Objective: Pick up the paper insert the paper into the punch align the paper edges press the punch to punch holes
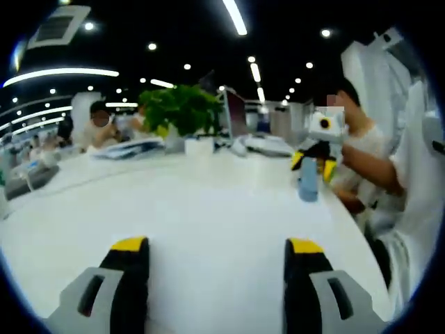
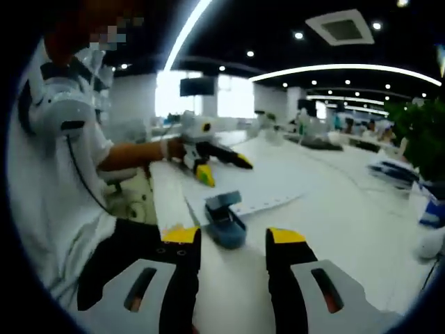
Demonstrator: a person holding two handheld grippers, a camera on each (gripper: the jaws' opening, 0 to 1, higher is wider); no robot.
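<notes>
I hold a gripper in each hand over a wide white table (image 1: 208,216) in an open office. In the left gripper view, my left gripper (image 1: 217,254) has its yellow-tipped jaws spread wide apart, with bare table between them and nothing held. Across the table, near its right edge, my right gripper (image 1: 314,161) shows small, and a blue hole punch (image 1: 308,184) stands just below it. In the right gripper view, my right gripper (image 2: 233,243) also has its jaws apart and holds nothing. The blue hole punch (image 2: 224,217) sits on the table just ahead of those jaws, close to the table's near edge, beside my seated body. A white sheet of paper (image 2: 254,188) lies flat on the table, one end at the punch; I cannot tell whether it is inside the slot. Beyond the paper, my left gripper (image 2: 226,167) hovers above the table, held by my hand (image 2: 174,147). A green potted plant (image 1: 182,111) stands at the far side of the table.
</notes>
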